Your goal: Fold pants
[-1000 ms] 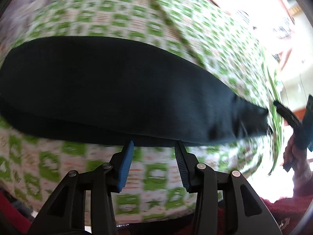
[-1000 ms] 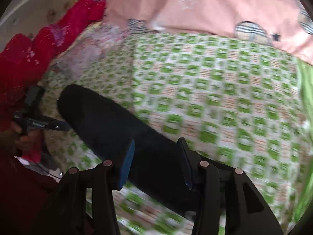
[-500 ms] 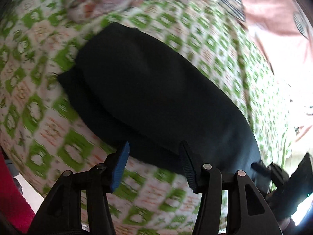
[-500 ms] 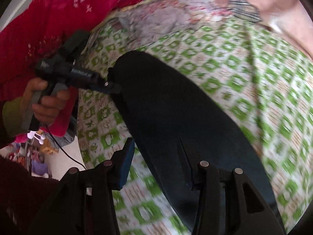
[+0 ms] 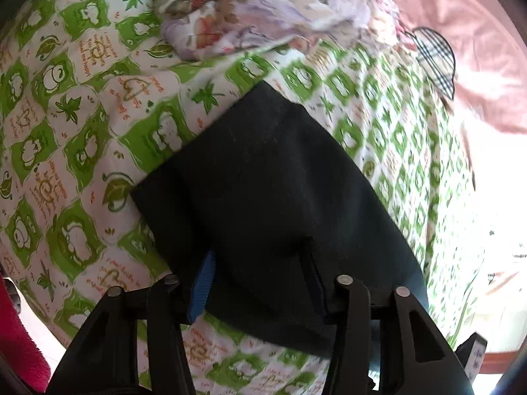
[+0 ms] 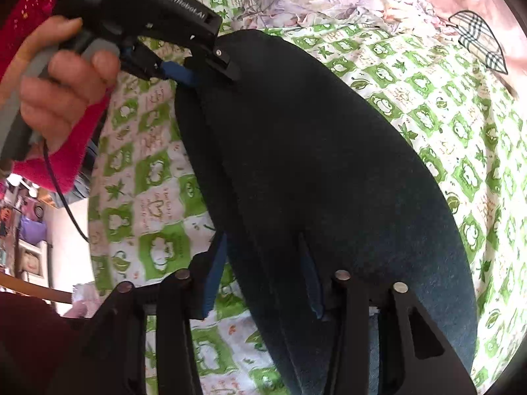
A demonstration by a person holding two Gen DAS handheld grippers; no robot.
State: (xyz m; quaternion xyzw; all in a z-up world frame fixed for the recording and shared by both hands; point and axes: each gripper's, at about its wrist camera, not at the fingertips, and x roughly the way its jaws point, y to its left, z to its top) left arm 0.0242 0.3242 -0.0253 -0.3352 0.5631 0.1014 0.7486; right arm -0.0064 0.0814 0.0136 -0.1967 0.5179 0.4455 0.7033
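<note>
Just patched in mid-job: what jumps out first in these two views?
The dark pants, folded into a long strip, lie across the green-patterned sheet and fill the middle of both views. A hand-held gripper straddles each end: the left gripper at the far end in the right wrist view, the right gripper at the near end. A floral cloth lies bunched behind.

We see dark navy pants [image 6: 313,151] on a white bedsheet [image 5: 82,151] with green frog-and-leaf checks. Pale floral cloth [image 5: 263,10], pink blanket [image 5: 477,49] with plaid patch [image 5: 434,59]. Black claws, blue pads [image 5: 201,293]. Red fuzzy sleeve [image 6: 59,161].
</note>
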